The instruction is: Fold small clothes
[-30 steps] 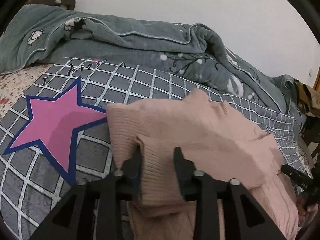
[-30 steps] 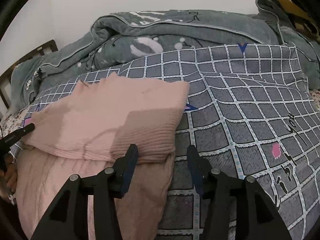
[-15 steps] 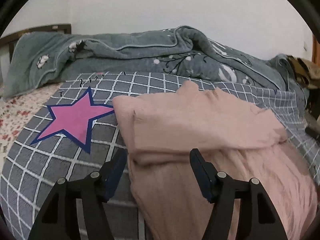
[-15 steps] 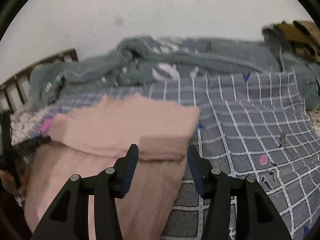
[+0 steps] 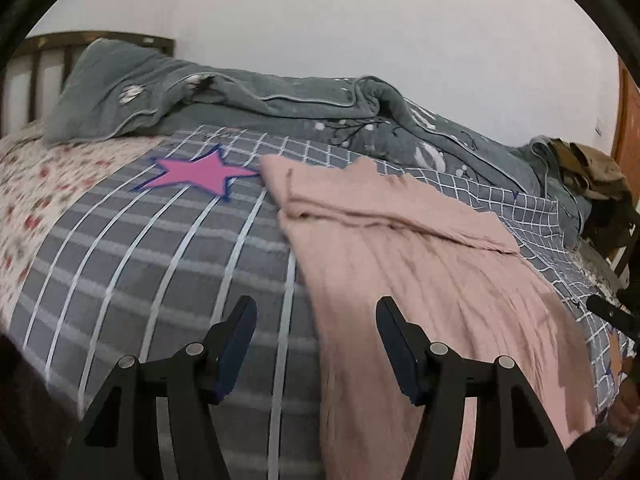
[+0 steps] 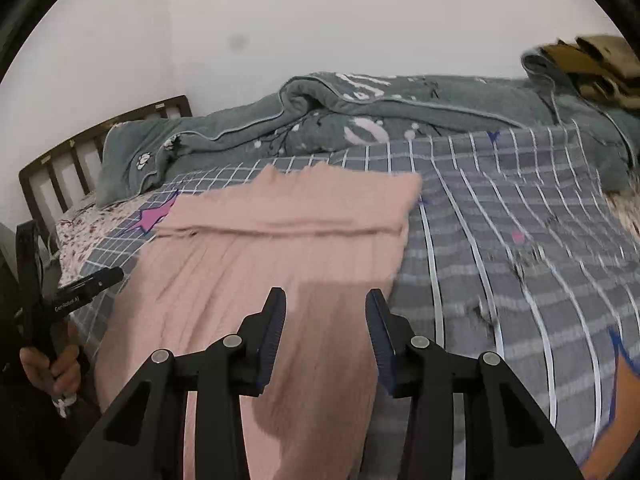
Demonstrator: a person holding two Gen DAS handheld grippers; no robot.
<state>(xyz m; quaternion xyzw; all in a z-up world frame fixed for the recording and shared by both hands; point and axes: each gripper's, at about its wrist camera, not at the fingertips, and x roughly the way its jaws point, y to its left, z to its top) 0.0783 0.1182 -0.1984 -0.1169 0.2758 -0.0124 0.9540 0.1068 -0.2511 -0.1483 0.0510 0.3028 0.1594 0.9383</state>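
A pink ribbed knit garment (image 5: 420,264) lies on the grey checked bedspread (image 5: 160,248), its far part folded over into a flat band (image 5: 384,208); its near end hangs over the bed edge. It also shows in the right wrist view (image 6: 280,256). My left gripper (image 5: 316,332) is open and empty, above the garment's left edge near the bed's front. My right gripper (image 6: 325,326) is open and empty, above the garment's lower right part. The left gripper's body (image 6: 76,292) shows at the left of the right wrist view.
A rumpled grey-green quilt (image 5: 280,108) lies along the wall side. A pink star (image 5: 196,172) is printed on the bedspread. A wooden headboard (image 6: 80,160) stands at the left. Brown clothes (image 5: 592,172) are piled at the right; a floral sheet (image 5: 36,184) shows at the left.
Both grippers have let go of the folded part and drawn back toward the bed's near edge. The left jaws have opened wider. The fold stays lying on the garment.
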